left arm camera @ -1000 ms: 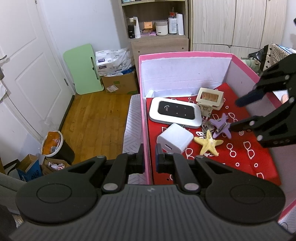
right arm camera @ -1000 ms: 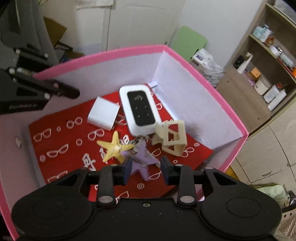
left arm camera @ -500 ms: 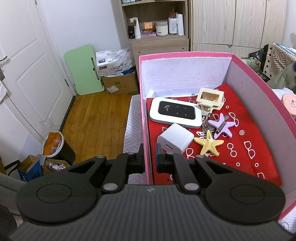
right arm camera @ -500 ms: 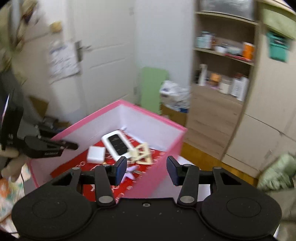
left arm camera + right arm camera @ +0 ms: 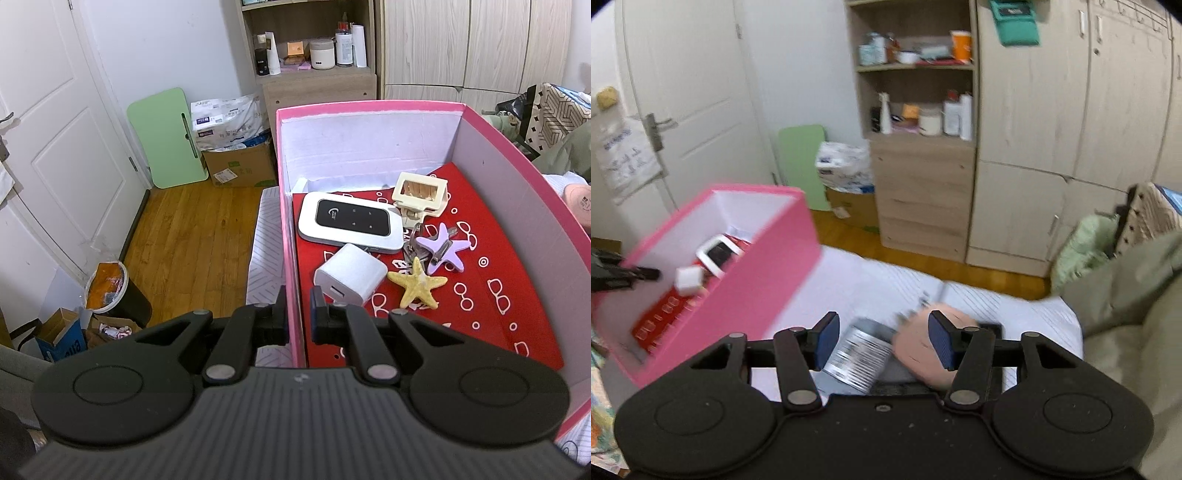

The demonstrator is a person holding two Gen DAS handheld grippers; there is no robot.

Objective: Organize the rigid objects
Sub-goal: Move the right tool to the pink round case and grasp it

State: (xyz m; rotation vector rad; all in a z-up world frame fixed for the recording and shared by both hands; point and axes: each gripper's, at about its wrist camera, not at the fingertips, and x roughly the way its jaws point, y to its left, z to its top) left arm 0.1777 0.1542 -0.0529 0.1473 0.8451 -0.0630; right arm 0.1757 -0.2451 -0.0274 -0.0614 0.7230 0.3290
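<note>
Left wrist view: left tongs (image 5: 298, 320) pinching the near-left wall of the pink box (image 5: 369, 106), one pad outside, one inside. That hand is only steadying the box. Inside, on the red liner: router (image 5: 350, 222) toward the back, white charger (image 5: 351, 274) just ahead of the tongs, yellow starfish (image 5: 418, 283) beside it, purple star (image 5: 445, 248) on a bunch of keys, cream clip (image 5: 421, 194) near the back wall. All bunched in the left half; the right half of the liner is bare.

Right wrist view (blurred): right tongs (image 5: 882, 339) spread, nothing held, jaws have just been opening. They point away from the box, which sits well off to their left. Directly ahead and just below the pads lie a silver can (image 5: 857, 353) and a pink round thing (image 5: 923, 347), touching or nearly so. The can lies on its side, long axis running away and to the right, roughly along the tongs' line. My read: a roll of the wrist is needed to close across its width. The right hand is clearly the nearer one.

Surface: a bed (image 5: 871, 280) with a pale striped sheet, soft, so the can may roll or sink. Room: wood floor, white door, shelf unit, wardrobes.
</note>
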